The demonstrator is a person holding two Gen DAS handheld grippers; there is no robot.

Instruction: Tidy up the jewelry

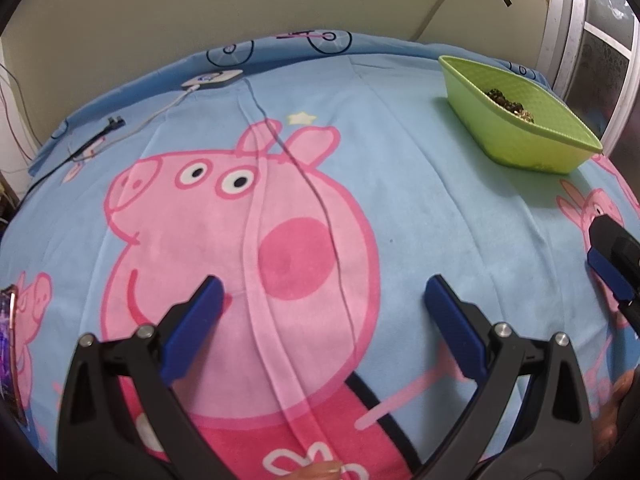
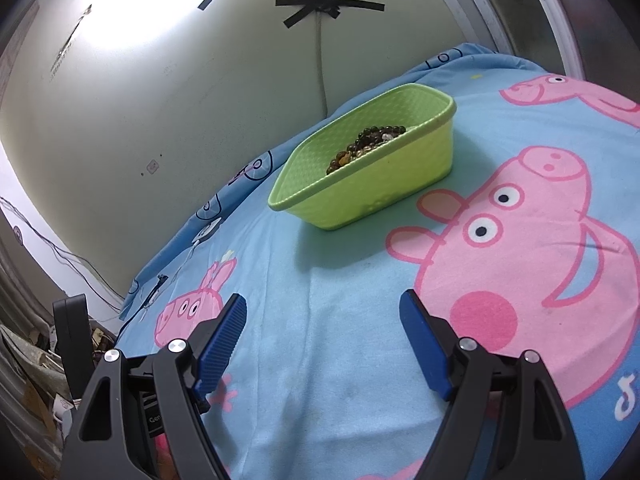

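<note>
- Hovering over a blue cartoon-pig blanket point(image 1: 420, 168), the left gripper point(image 1: 324, 300) has its jaws spread wide with nothing between the blue pads.
- The right gripper point(image 2: 322, 320) is likewise wide open and empty, held above the same blanket and pointed toward a green basket point(image 2: 384, 184).
- The green basket stands on the blanket near the wall; in the left wrist view it sits at the far right of the bed point(image 1: 496, 136), well apart from the left gripper.
- Inside the basket lies a heap of dark and amber beaded jewelry point(image 2: 366, 146), resting against the near wall; the left wrist view shows it as a small dark cluster point(image 1: 508, 104).
- A white device point(image 1: 212, 78) with a cable lies at the far edge of the blanket, near the wall.
- Part of the right gripper shows at the right border of the left wrist view.
- Black tape point(image 2: 328, 4) holds a cord to the wall behind the basket.
</note>
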